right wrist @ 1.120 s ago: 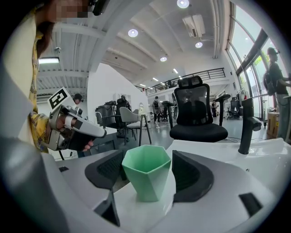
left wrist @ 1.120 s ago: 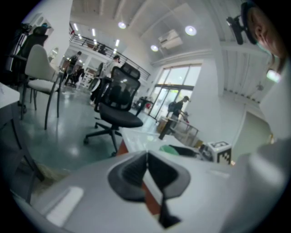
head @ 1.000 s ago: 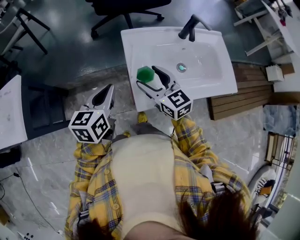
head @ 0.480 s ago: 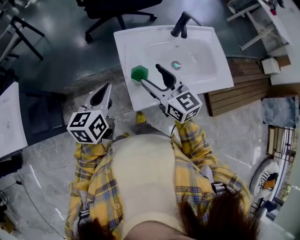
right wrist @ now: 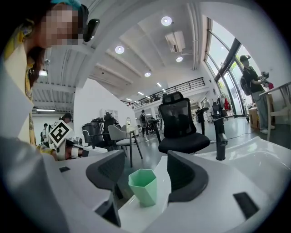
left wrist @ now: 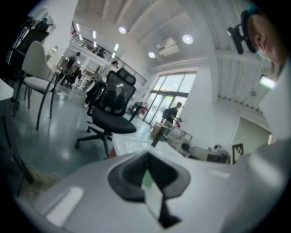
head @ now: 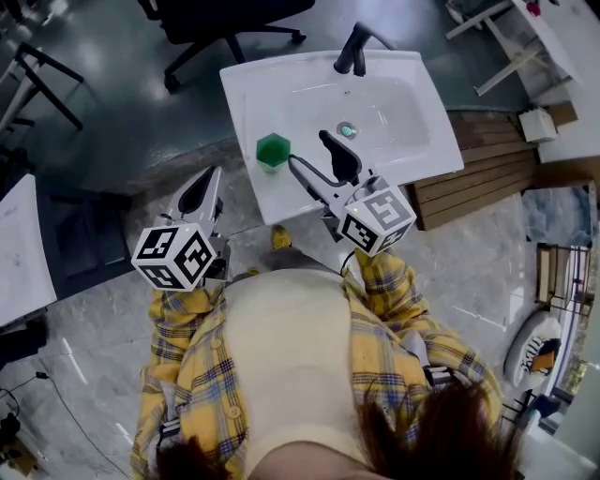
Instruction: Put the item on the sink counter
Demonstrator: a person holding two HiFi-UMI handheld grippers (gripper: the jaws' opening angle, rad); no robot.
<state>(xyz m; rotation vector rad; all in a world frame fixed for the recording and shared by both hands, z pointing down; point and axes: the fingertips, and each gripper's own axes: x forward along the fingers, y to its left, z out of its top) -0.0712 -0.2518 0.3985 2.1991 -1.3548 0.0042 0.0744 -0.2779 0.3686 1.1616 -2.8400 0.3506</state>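
A green faceted cup [head: 273, 150] stands upright on the left rim of the white sink counter [head: 267, 192]. My right gripper [head: 310, 153] is open just behind it, its fingertips short of the cup and apart from it. In the right gripper view the cup [right wrist: 143, 186] stands on the counter edge [right wrist: 136, 214] ahead of the open right gripper [right wrist: 154, 175], touching neither jaw. My left gripper [head: 201, 193] hangs lower left of the sink over the floor, shut and empty. The left gripper [left wrist: 146, 175] shows its pads together, with a sliver of green beyond.
A black faucet [head: 352, 47] and drain [head: 347, 130] sit in the basin. A black office chair [head: 216, 19] stands beyond the sink. A wooden slatted platform [head: 487, 178] lies to the right, and a white table [head: 19, 244] at the left.
The right gripper has drawn back from the green cup, which stays standing on the counter's left rim. The left gripper has hardly moved.
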